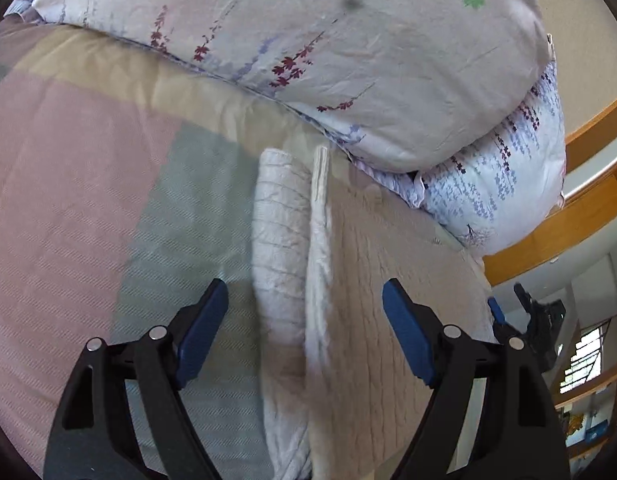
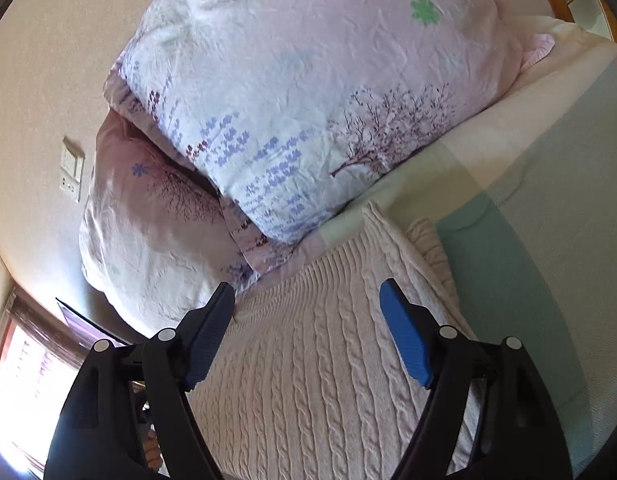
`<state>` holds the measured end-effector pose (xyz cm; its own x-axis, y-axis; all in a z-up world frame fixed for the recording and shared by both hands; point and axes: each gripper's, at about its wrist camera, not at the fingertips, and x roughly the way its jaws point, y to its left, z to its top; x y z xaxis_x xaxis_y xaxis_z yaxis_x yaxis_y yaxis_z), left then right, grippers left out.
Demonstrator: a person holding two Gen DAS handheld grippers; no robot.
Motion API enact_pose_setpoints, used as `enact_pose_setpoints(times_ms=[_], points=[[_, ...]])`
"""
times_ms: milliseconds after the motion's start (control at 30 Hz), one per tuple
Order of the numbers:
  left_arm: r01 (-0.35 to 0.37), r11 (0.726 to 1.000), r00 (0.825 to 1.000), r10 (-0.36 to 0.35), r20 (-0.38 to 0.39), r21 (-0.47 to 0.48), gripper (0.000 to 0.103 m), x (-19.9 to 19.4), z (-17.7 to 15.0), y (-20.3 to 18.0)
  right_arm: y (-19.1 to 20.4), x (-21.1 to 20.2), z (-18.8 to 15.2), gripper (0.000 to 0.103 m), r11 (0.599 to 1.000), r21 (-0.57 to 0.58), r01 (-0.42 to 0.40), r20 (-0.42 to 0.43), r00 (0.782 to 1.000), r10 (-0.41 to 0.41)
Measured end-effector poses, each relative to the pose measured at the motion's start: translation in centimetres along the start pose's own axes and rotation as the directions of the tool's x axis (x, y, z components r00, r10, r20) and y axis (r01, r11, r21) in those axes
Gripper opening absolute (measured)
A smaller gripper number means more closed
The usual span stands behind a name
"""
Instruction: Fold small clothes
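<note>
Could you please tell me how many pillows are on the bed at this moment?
2: the upper pillow lies stacked on the lower pillow, both at the head of the bed beyond the sweater. More could be hidden out of frame.

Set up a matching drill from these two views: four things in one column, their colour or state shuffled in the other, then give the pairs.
Things:
1. cable-knit sweater
2. floral pillow on top of the stack
3. left gripper
4. checked bed sheet

Descriptions:
A. open, nothing held
B. pink, green and cream blocks
C. pale pink, lying on the bed
D. purple sprigs and a green clover

Pairs: 1-C, 2-D, 3-A, 4-B
</note>
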<state>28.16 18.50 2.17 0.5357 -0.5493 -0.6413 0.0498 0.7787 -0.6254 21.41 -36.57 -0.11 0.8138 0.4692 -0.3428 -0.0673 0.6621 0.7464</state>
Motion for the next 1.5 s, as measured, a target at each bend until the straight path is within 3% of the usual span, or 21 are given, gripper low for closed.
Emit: enact_pose_setpoints(times_ms=[33,133,300,433,500,533,567,600,633,700,767,833,867,933,1067,1133,1200,1233,1333,1400,1500], points=[[0.051,0.998,0.998,-0.053,-0.040,-0.048,0.041,1.0,0.2,0.2,-0.4,-0.4,-0.2,0.077,1.000,0.004,-0.007,-0.006,1.000,0.007],[0.061,0.987,0.997,-0.068,-0.044,-0.151,0.024,2.0,0.4,0.7,-1.2,-0.9,-0.4,0.077,1.000,0.020,-0.021,-0.009,1.000,0.021],[0.231,0.962,0.973,-0.232,0.015,-0.148,0.019,0.5,1.7,-5.5,-2.7,-5.0,0.4,0.077,1.000,0.003,-0.015,0.044,0.999,0.015],[0.387,0.921,0.921,-0.388,-0.014,-0.048,0.019,4.2,2.5,-16.1,-2.8,-7.3,1.3,0.077,0.998,-0.053,0.043,0.118,0.992,-0.037],[0.502,0.861,0.858,-0.508,-0.071,-0.086,0.020,9.1,1.9,-20.8,-3.3,-7.3,1.8,0.077,0.999,-0.031,0.035,0.130,0.991,-0.031],[0.578,0.803,0.795,-0.594,-0.122,-0.146,0.027,12.3,1.2,-22.6,-3.5,-6.9,2.1,0.077,0.999,-0.018,0.034,0.128,0.991,-0.031],[0.651,0.720,0.697,-0.692,-0.186,-0.239,0.032,15.6,0.4,-24.2,-3.8,-6.3,2.5,0.077,0.999,-0.007,0.046,0.120,0.992,-0.045],[0.675,0.667,0.628,-0.744,-0.227,-0.315,0.036,17.8,-0.3,-25.2,-4.1,-5.7,3.0,0.077,0.998,-0.005,0.066,0.104,0.992,-0.065],[0.670,0.645,0.592,-0.763,-0.260,-0.368,0.041,19.3,-1.1,-25.9,-4.4,-5.3,3.4,0.077,0.997,-0.003,0.081,0.091,0.993,-0.080],[0.659,0.687,0.626,-0.726,-0.284,-0.305,0.057,18.8,-1.7,-26.3,-5.3,-4.7,4.3,0.078,0.996,0.019,0.090,0.050,0.995,-0.091],[0.646,0.748,0.714,-0.662,-0.228,-0.149,0.071,15.7,-1.2,-24.8,-6.3,-4.3,5.1,0.086,0.998,0.041,0.038,-0.004,0.999,-0.038],[0.526,0.850,0.841,-0.524,-0.133,-0.022,0.081,12.3,-0.9,-21.7,-6.7,-3.4,5.5,0.089,0.999,0.042,0.014,-0.059,0.998,-0.011],[0.451,0.892,0.886,-0.447,-0.126,0.006,0.082,11.6,-1.0,-20.3,-6.8,-2.5,5.7,0.089,0.999,0.043,0.001,-0.106,0.994,0.004],[0.324,0.946,0.935,-0.317,-0.160,0.018,0.082,11.5,-1.7,-18.0,-6.6,-0.2,5.6,0.089,0.999,0.035,-0.028,-0.210,0.977,0.035],[0.225,0.973,0.939,-0.203,-0.276,0.051,0.082,14.0,-4.6,-16.8,-5.4,3.2,4.6,0.087,0.999,-0.034,0.008,-0.337,0.941,-0.019],[0.223,0.972,0.931,-0.191,-0.310,0.070,0.082,15.5,-5.6,-17.4,-5.4,4.3,4.1,0.076,0.999,-0.032,0.017,-0.372,0.928,-0.027],[0.225,0.971,0.925,-0.185,-0.331,0.085,0.081,17.2,-6.6,-18.6,-5.8,4.8,3.4,0.049,1.000,0.004,0.008,-0.385,0.923,-0.006],[0.216,0.970,0.939,-0.175,-0.295,0.115,0.079,17.3,-6.8,-19.2,-6.0,4.8,3.2,0.045,1.000,0.027,-0.013,-0.380,0.925,0.022],[0.221,0.966,0.943,-0.177,-0.280,0.133,0.044,17.5,-6.4,-19.3,-5.4,3.9,2.6,0.038,0.998,0.053,-0.045,-0.335,0.940,0.060],[0.285,0.953,0.923,-0.242,-0.301,0.107,0.039,15.7,-5.4,-18.0,-3.6,3.3,2.2,0.035,0.994,0.029,-0.102,-0.319,0.942,0.106],[0.226,0.942,0.960,-0.172,-0.222,0.248,0.039,10.6,-4.8,-17.1,0.0,4.7,1.2,0.034,0.979,-0.011,-0.203,-0.370,0.911,0.184]])
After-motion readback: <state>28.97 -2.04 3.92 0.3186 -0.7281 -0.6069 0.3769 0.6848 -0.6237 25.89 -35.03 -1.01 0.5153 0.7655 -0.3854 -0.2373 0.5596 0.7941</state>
